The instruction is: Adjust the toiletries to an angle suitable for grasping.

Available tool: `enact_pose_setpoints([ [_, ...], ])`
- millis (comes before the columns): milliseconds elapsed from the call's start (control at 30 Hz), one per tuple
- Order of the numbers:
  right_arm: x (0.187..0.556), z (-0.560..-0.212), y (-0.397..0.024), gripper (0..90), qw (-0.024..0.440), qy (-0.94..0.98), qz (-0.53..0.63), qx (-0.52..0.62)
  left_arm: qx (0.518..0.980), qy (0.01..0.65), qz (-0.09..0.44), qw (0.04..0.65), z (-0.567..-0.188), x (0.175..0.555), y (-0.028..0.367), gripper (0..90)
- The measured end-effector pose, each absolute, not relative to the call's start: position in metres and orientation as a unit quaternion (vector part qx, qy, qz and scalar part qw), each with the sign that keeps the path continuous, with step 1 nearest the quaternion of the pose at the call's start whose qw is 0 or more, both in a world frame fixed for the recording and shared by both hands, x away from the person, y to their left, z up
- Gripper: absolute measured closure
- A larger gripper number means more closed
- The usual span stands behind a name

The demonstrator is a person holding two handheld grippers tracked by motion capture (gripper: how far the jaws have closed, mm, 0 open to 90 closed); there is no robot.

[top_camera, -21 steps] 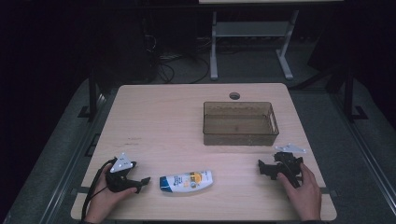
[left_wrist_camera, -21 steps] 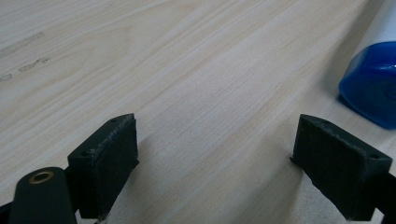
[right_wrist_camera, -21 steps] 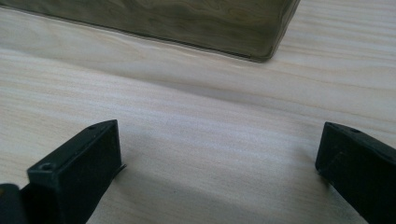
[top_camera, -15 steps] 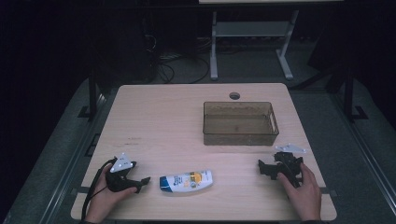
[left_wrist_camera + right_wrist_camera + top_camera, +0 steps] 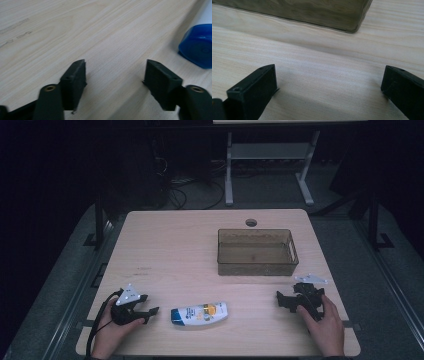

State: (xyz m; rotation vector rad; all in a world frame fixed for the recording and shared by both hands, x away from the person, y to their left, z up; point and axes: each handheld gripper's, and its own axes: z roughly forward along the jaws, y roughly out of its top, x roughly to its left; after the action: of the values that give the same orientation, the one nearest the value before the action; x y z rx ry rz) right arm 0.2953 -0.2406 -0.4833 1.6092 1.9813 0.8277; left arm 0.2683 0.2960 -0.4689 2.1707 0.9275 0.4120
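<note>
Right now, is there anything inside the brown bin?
The translucent brown bin looks empty: in the high view its floor shows bare. The strip just behind its near wall is dimmed by the tinted plastic, so something small and flat there cannot be ruled out.

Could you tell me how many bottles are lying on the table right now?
1. The bottle lies on its side near the front edge of the table, just right of the left tool; its blue cap faces that tool. Nothing appears to hide another.

Can't read anything here tbh, the bottle [image 5: 199,313] near the table's [image 5: 190,255] front edge has a label, but it's too small.
</note>
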Motion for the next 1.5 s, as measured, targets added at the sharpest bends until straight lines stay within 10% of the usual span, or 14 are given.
enact_pose_setpoints([
  [500,0.295,-0.483,-0.241,0.0,0.227,0.719,0.301,0.584,0.830,0.351,0.087,0.425,-0.448,0.261,0.296,89.9],
  [1500,0.295,-0.483,-0.241,0.0,0.227,0.719,0.301,0.584,0.850,0.268,0.006,0.454,-0.438,0.241,0.245,90.0],
])
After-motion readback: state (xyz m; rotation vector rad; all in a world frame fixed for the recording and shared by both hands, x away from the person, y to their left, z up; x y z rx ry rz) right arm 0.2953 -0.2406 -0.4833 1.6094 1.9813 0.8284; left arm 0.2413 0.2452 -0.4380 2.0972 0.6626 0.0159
